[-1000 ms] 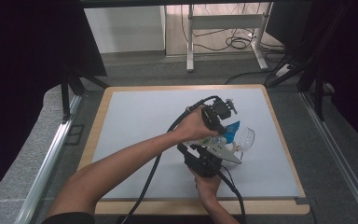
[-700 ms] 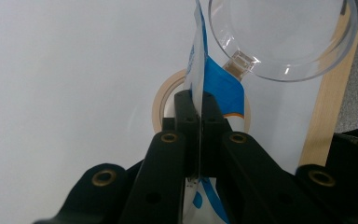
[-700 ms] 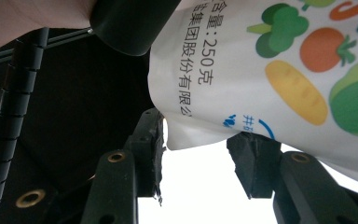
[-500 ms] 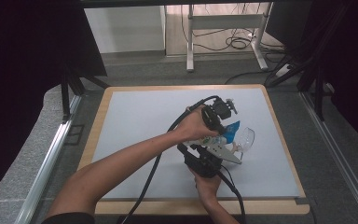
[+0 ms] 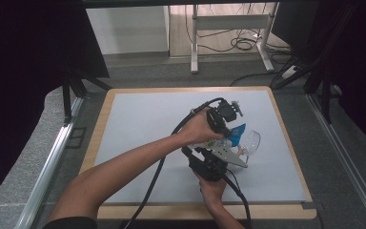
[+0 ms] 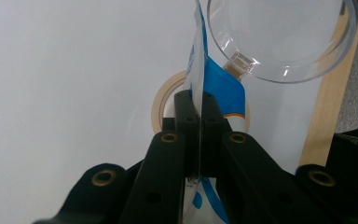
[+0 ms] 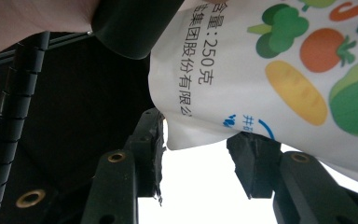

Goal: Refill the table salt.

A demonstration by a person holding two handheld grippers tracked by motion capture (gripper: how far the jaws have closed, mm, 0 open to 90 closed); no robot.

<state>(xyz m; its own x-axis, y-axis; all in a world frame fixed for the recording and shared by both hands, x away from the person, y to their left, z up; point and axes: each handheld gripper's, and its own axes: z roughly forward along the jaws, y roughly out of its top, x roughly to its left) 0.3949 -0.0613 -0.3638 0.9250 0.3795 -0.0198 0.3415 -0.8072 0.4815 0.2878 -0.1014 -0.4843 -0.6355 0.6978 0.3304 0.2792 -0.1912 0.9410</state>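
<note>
Across the last second we see nothing shift: both hands sit where they were, the pouch (image 5: 236,131) hangs at the same spot and neither tool's jaws have altered their gap. The left tool (image 5: 226,133) points down over the right half of the bench (image 5: 138,124), and in the left gripper view it (image 6: 196,100) is clamped tight on the thin edge of the pouch (image 6: 223,84), with a roll of tape (image 6: 161,105) on the bench below and a clear glass cup (image 6: 279,37) just beyond. The right tool (image 5: 219,145) comes up from beneath; in its own view it (image 7: 205,135) stands partly open, the lower corner of the pouch (image 7: 261,70) between the jaws, and we see no firm pinch there. We judge this a pause mid-handling: the pouch is held aloft by its edge beside the cup (image 5: 252,140), and the second grip on the corner is not yet made.
</note>
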